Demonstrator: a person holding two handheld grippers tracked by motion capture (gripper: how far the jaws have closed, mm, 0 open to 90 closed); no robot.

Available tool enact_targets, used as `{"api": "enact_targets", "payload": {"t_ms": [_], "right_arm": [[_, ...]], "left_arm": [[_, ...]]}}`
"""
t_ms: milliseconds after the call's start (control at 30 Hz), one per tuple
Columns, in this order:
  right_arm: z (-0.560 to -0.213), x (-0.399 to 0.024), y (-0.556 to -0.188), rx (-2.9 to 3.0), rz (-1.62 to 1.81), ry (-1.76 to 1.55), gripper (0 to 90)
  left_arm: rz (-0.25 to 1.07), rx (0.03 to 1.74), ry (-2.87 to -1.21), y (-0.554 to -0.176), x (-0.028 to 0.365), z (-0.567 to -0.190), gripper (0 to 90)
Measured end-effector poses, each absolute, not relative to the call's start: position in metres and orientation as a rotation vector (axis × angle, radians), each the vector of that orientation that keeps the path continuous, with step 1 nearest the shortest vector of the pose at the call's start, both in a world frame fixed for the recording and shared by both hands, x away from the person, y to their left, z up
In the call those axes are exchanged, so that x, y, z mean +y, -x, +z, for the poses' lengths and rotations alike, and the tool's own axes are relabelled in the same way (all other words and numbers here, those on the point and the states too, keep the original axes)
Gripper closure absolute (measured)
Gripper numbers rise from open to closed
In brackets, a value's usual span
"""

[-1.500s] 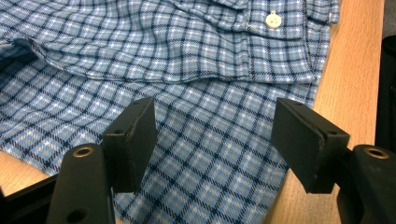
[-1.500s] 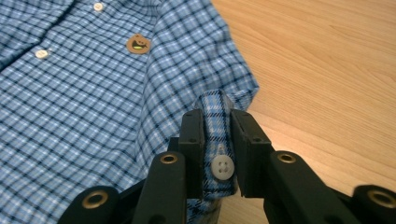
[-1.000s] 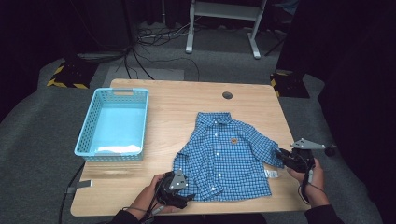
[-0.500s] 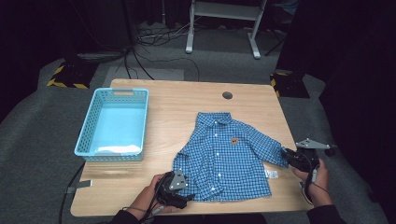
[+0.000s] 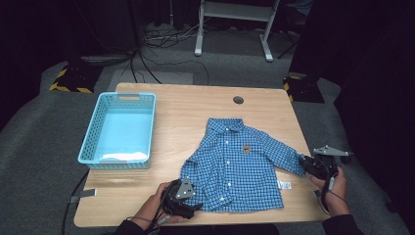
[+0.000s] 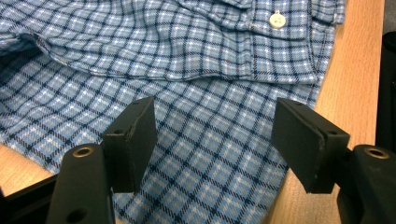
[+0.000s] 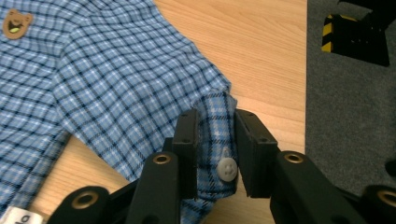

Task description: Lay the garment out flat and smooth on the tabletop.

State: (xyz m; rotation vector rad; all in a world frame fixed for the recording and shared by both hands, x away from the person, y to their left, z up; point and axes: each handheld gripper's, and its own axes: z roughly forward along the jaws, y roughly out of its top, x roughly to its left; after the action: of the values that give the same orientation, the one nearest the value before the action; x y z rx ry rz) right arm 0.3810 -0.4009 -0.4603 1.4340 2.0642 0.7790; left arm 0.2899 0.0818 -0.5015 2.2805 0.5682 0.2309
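- Small blue checked shirt (image 5: 235, 166) lies flat, front up, on the near right part of the wooden table (image 5: 195, 117), collar toward the far side, hem toward the near edge.
- Bear patch (image 7: 16, 22) on the chest; white label (image 5: 284, 184) sticks out at the right of the hem.
- Right sleeve cuff (image 7: 219, 140) stands on edge between the jaws of the right gripper (image 7: 215, 144), at the right edge of the table. Jaws have just been opening; the cuff with its button (image 7: 227, 169) is between them, the left pad against the cloth, a slight gap showing at the other. Judged: grip loosening or released, cloth no longer firmly pinched.
- Left gripper (image 6: 215, 140) at the near left corner of the hem, jaws spread wide over the fabric, pads clear of it; nothing held.
- Handling, judged: light, soft, limp cloth; it will sag and fold wherever unsupported, and slides easily on smooth wood. Not fragile, though buttons may snag.
- Best holds, judged: doubled edges such as cuff, hem corner, collar or shoulder seam; a single layer mid-panel would bunch.
- Light blue basket (image 5: 95, 132) sits on the left of the table, well apart from the shirt.
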Motion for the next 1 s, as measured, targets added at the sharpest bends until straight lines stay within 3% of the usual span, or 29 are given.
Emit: {"api": "enact_targets", "payload": {"t_ms": [400, 1000], "right_arm": [[-0.461, -0.411, -0.378, 2.033, 0.743, -1.468, 64.4], [-0.446, -0.409, -0.372, 1.986, 0.706, -1.446, 38.7]], "left_arm": [[0.230, 0.571, -2.281, -0.290, 0.082, -0.502, 31.0], [0.246, 0.630, -2.317, -0.288, 0.079, -0.497, 28.2]]}}
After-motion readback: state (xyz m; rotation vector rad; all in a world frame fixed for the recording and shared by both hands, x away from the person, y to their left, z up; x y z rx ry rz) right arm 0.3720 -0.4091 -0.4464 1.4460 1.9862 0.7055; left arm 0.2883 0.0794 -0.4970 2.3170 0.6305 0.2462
